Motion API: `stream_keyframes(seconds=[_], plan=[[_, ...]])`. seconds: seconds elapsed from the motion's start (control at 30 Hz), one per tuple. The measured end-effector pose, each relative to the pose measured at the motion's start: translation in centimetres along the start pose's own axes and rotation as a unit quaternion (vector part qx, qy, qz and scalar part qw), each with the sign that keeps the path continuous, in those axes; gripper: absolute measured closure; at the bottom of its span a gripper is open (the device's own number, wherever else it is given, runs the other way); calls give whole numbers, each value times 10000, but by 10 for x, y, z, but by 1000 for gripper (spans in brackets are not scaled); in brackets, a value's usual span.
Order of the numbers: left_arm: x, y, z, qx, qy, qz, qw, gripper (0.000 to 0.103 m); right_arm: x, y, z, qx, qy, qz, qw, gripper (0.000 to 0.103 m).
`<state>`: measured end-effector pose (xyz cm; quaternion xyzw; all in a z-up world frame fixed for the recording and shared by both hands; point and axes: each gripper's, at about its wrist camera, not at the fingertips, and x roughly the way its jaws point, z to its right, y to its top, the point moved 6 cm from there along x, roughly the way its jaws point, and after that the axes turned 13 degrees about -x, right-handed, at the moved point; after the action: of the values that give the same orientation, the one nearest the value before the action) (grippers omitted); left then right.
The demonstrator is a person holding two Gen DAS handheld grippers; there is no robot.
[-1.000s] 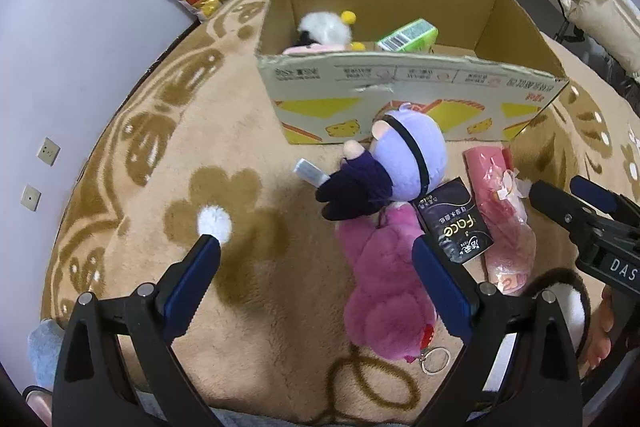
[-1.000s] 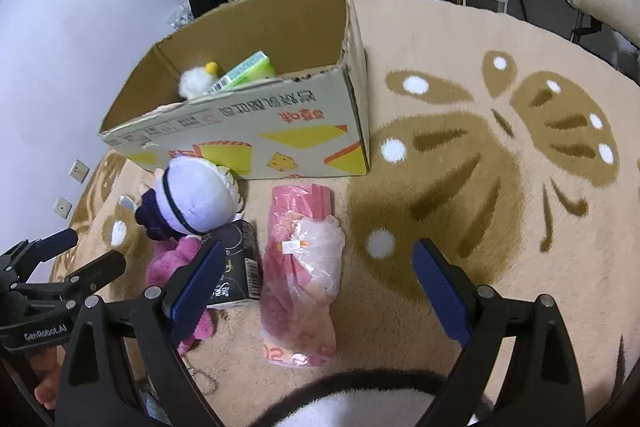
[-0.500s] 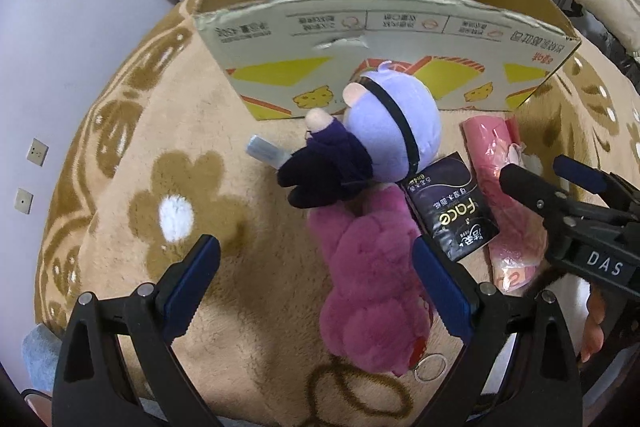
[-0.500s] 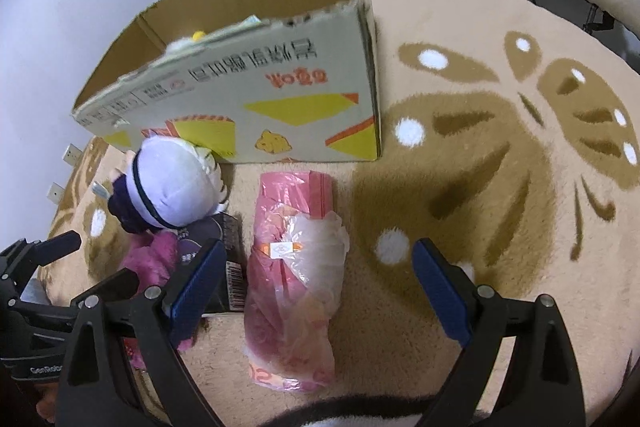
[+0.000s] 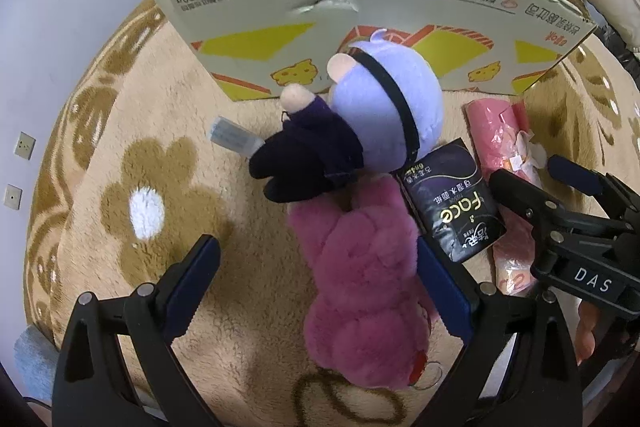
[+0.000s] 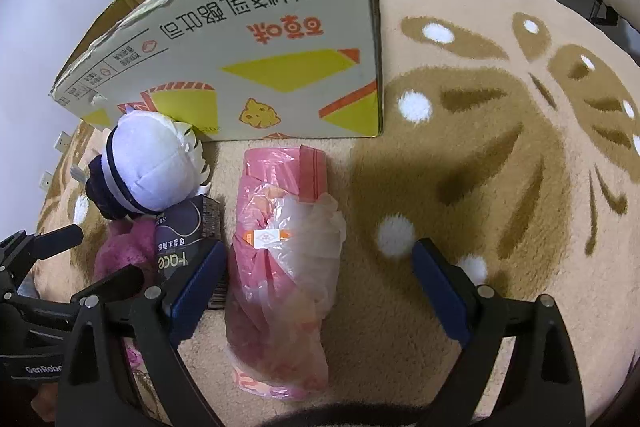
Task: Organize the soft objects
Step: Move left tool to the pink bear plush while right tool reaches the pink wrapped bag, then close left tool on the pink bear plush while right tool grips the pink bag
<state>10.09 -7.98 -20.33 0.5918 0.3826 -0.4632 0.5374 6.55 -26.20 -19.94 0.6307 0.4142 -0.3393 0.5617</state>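
The left gripper [image 5: 316,287] is being held low over the rug [image 5: 120,107] with its jaws spread wide and nothing between the pads. The pink plush [image 5: 364,291] is lying just inside its right finger, so a grasp of that toy appears to be what is being lined up. Directly ahead of this claw, the purple-headed doll [image 5: 376,123] is resting partly on the plush — likely why the approach is being made at the plush's near end.

The right gripper [image 6: 320,287] is likewise being held spread and empty, with the pink plastic bag [image 6: 280,267] lying between its fingers, nearer the left one. Just outside that left finger, the black tissue pack [image 6: 188,239] is lying beside the bag. Beyond both claws the cardboard box [image 6: 260,59] is standing open-topped — presumably the place where the soft things are being gathered.
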Motion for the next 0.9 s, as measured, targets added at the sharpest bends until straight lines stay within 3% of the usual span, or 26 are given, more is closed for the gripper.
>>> stream_keyframes(seconds=[0.43,0.9], plan=[[19,-8,1,-57,50,-289,9996,7,16,-1,7,-52,-16,-68,10000,4],[36,0,-5,-286,-100,-531,9981,7,39,-6,-27,-447,-363,-177,9982,8]])
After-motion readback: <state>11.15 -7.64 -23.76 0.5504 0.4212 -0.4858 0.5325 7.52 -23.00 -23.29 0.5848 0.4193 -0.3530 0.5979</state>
